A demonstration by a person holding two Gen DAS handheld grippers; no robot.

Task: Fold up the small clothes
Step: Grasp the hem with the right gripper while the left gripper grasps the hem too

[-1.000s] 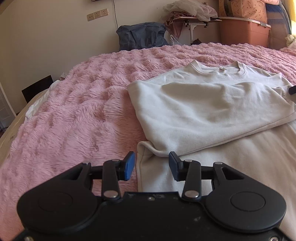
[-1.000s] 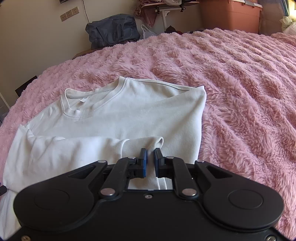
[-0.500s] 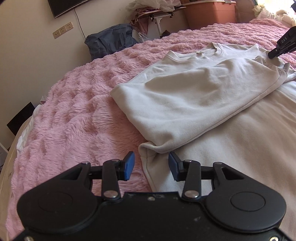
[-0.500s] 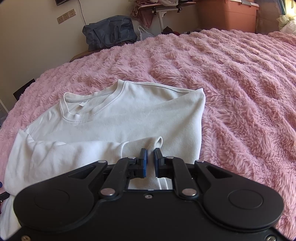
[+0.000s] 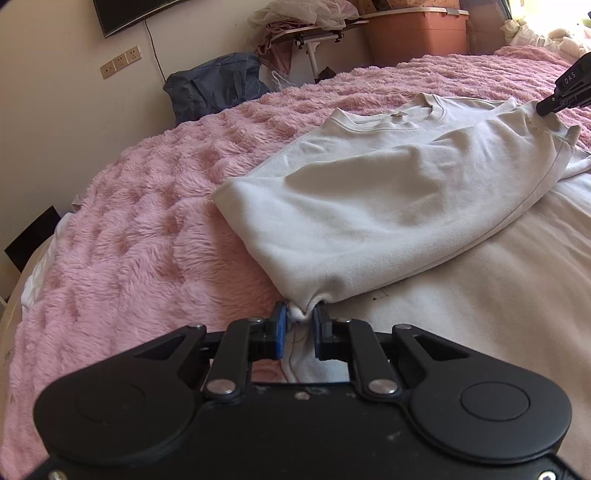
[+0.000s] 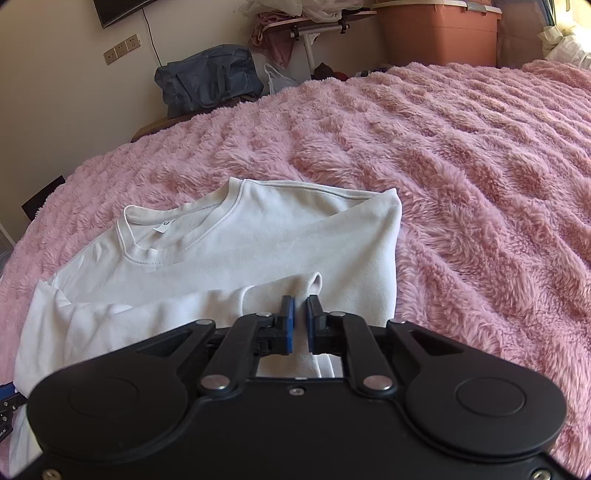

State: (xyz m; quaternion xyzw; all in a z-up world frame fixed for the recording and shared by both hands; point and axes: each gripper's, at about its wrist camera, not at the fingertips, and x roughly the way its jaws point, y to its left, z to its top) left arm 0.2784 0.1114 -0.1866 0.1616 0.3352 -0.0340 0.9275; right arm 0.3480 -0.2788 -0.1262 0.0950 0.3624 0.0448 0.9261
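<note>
Sweatshirt (image 5: 388, 192): soft, light, limp; best taken by corners.
Left gripper (image 5: 298, 325): just closing, pinching folded corner.
Right gripper (image 6: 300, 319): clenched on sleeve cuff (image 6: 312, 282).

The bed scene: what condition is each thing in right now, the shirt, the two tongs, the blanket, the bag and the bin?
Shirt: white, partly folded, flat on the blanket, pinched at two spots.
Left tongs: just closed on a bunched shirt corner.
Right tongs: shut on a folded shirt edge.
Blanket: pink, fluffy, spread over the bed.
Bag: dark blue, slumped against the wall.
Bin: orange, lid on.
</note>
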